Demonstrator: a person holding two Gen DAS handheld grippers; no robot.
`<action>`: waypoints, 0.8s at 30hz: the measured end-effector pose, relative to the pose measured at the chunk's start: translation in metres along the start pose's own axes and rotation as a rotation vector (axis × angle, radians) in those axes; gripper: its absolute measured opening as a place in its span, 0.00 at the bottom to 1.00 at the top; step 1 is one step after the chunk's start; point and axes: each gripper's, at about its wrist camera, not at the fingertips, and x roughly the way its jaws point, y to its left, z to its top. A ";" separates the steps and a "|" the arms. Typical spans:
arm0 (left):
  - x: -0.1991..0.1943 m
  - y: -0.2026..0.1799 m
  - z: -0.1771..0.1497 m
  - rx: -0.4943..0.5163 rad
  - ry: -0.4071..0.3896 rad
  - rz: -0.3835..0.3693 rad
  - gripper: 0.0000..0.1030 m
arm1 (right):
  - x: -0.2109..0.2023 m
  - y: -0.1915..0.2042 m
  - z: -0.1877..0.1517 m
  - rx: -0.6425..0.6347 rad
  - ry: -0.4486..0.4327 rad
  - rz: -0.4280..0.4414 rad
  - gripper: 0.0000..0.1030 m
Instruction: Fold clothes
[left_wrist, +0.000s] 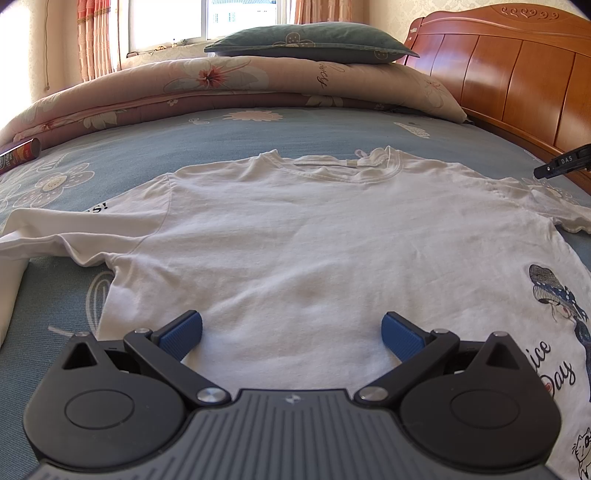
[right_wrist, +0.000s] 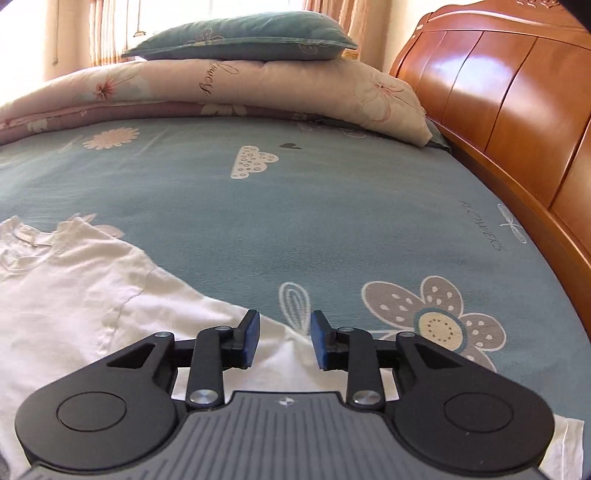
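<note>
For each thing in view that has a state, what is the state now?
T-shirt: spread flat on the bed, not folded.
Left gripper: open, over the shirt's hem.
Right gripper: open, holding nothing.
Quilt: folded.
Pillow: lying on the quilt.

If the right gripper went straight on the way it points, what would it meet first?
Probably the sleeve of the white T-shirt, which lies under the open right gripper; past its edge there is only the blue bedsheet. Depth is hard to judge.
</note>
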 end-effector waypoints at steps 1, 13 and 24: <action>0.000 0.000 0.000 0.000 0.000 0.000 1.00 | -0.005 0.004 -0.006 0.008 0.011 0.029 0.37; 0.000 0.000 0.000 0.001 0.000 0.001 1.00 | -0.062 -0.046 -0.081 0.216 0.090 -0.116 0.48; 0.000 0.000 0.000 0.003 0.000 0.002 1.00 | -0.106 -0.188 -0.166 1.022 -0.184 -0.143 0.48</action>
